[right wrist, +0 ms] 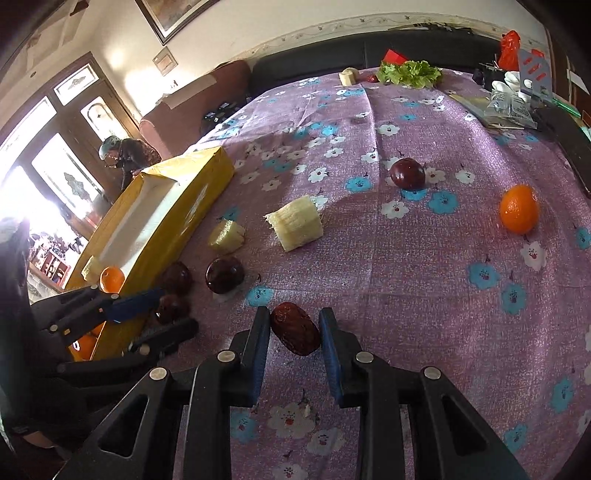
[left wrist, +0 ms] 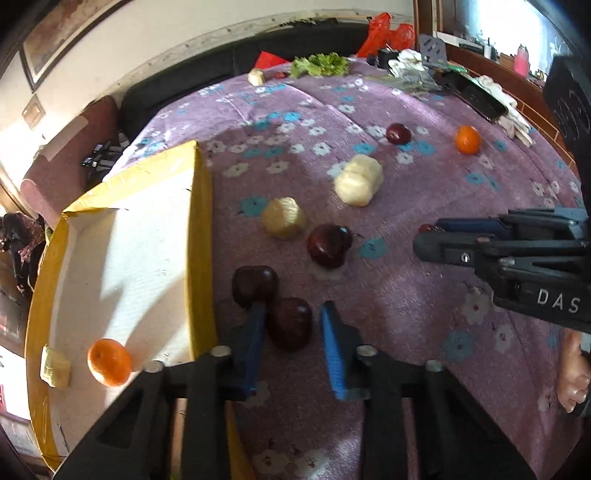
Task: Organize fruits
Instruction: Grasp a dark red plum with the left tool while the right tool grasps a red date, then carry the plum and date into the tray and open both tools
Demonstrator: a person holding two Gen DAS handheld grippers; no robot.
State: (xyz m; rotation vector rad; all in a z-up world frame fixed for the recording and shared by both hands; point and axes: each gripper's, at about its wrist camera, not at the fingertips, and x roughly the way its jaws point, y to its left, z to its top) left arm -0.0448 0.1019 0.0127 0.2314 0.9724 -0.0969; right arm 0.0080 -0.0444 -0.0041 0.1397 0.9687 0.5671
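My left gripper [left wrist: 293,314] is open around a dark red fruit [left wrist: 290,323] on the purple flowered cloth [left wrist: 406,306], beside the yellow box [left wrist: 201,240]. Another dark red fruit [left wrist: 255,286] touches its left finger. My right gripper [right wrist: 293,321] is open around a wrinkled red date [right wrist: 295,328] lying on the cloth. The box holds an orange [left wrist: 109,362] and a pale cane piece [left wrist: 55,367]. More dark red fruits [left wrist: 330,245], cane pieces [left wrist: 358,180] and an orange [right wrist: 519,208] lie scattered on the cloth.
Lettuce [right wrist: 410,72], a red bag [left wrist: 386,31], packets and a dark tray [left wrist: 476,94] crowd the table's far end. A sofa [right wrist: 192,99] stands behind the table. A person [right wrist: 125,155] bends near the door at left.
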